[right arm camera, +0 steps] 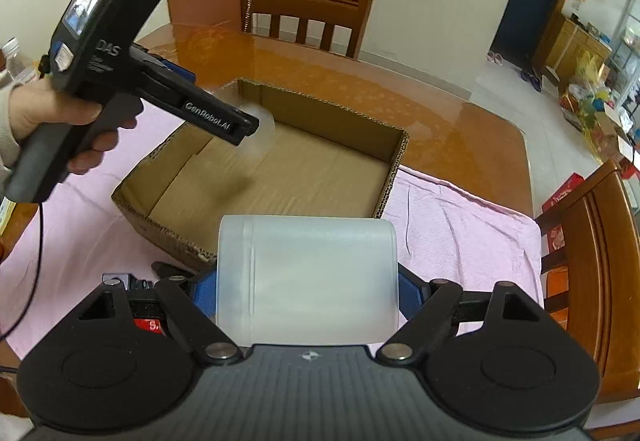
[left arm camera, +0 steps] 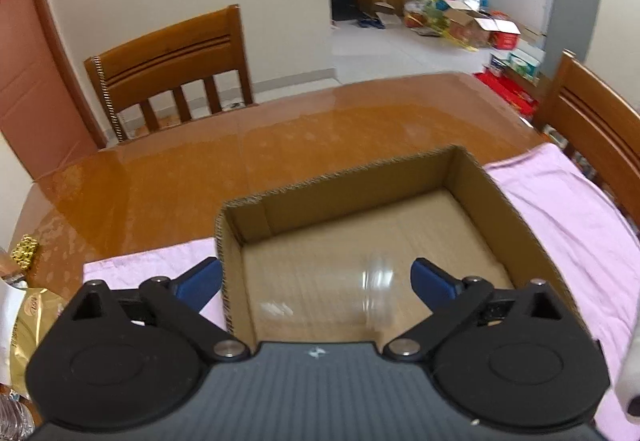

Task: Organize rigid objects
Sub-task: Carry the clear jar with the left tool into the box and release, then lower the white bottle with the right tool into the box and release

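An open cardboard box point(left arm camera: 492, 209) sits on a pink cloth point(left arm camera: 580, 225); it also shows in the right wrist view point(right arm camera: 396, 161). My left gripper point(left arm camera: 316, 281) is open above the box. A clear plastic jar point(left arm camera: 360, 301), motion-blurred, is between its fingers and apart from them, inside the box. In the right wrist view the left gripper point(right arm camera: 256, 121) hangs over the box's left side with the blurred jar point(right arm camera: 264, 121) at its tip. My right gripper point(right arm camera: 306, 291) is shut on a frosted white plastic container point(right arm camera: 308, 277), held near the box's front edge.
The wooden table point(left arm camera: 280, 145) has chairs at the back point(left arm camera: 168, 69) and right point(left arm camera: 592, 113). Gold packets point(left arm camera: 24, 313) and bottles lie at the table's left edge. A small red-and-black object point(right arm camera: 144, 321) lies on the cloth under my right gripper.
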### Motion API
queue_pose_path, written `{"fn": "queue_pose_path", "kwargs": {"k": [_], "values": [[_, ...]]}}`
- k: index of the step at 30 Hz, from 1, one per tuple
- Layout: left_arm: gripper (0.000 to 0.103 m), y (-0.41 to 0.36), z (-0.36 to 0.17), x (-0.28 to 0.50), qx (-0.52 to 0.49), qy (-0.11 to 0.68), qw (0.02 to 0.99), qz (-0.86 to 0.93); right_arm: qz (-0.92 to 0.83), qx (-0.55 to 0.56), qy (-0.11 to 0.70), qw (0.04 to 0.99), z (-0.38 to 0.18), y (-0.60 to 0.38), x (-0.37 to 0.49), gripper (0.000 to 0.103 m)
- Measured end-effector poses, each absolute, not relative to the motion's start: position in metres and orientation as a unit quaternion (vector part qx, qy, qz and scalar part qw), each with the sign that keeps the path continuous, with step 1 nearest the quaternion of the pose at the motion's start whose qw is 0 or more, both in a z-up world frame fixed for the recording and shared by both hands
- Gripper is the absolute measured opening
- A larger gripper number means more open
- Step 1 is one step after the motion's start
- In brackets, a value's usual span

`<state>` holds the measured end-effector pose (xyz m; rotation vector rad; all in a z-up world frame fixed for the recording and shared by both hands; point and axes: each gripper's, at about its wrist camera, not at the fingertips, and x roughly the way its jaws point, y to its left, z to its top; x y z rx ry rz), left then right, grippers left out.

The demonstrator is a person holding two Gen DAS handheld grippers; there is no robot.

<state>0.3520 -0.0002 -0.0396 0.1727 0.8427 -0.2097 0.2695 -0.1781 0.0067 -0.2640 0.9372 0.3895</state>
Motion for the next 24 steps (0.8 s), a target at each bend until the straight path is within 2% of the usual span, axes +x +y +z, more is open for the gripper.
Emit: {"fn": "queue_pose_path", "kwargs": {"k": [12, 24], "values": [[0.1, 0.025, -0.02, 0.307, 0.077, 0.397, 0.909, -0.097, 0.181, -0.122, 0.458, 0.862, 0.001, -0.166, 0.292, 0.086], [0.101, 0.083, -0.012, 0.241, 0.04, 0.394, 0.918, -0.01, 0.194, -0.129, 0.465, 0.854, 0.0, -0.134, 0.348, 0.086]]}}
